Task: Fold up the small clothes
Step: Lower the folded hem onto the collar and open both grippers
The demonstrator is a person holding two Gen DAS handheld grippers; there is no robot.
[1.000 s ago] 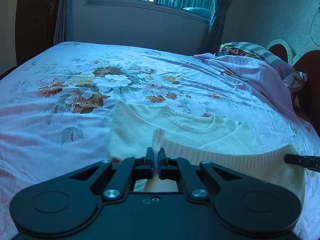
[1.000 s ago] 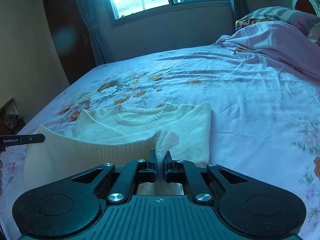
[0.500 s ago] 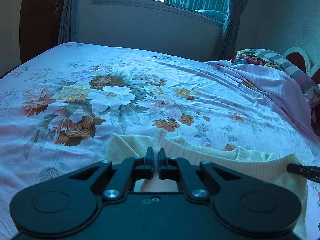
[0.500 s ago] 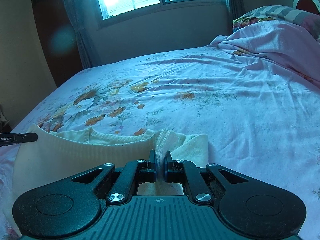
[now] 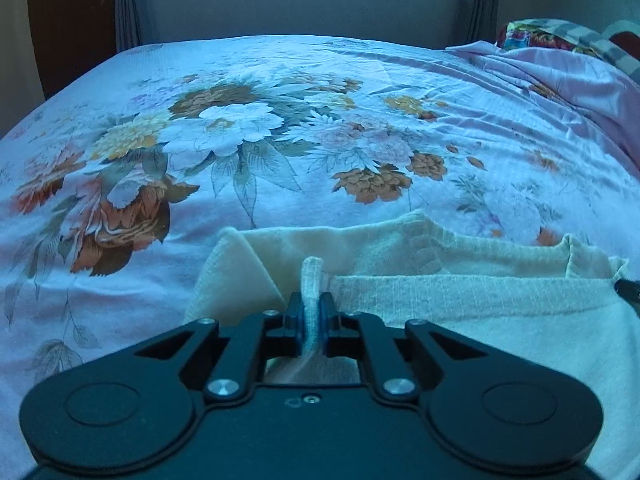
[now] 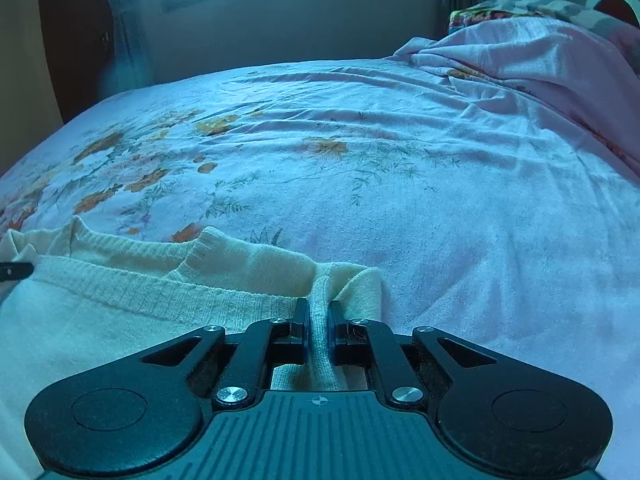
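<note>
Folding the sweater (image 5: 460, 312) on the bed (image 5: 280, 128): we have left tongs (image 5: 311, 312) and right tongs (image 6: 319, 324) each clamped on a hem corner, hem laid near the collar. Risk: uneven release skews the fold, knit snagging on pads.

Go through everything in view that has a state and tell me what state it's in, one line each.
Cream knit sweater: lying on the bed, hem edge folded up toward the neckline, pinched at both corners.
Left gripper: opening slightly, sweater hem between its fingers.
Right gripper: shut on the hem.
Floral bedsheet: spread, lightly wrinkled.
Pink blanket: bunched up.
</note>
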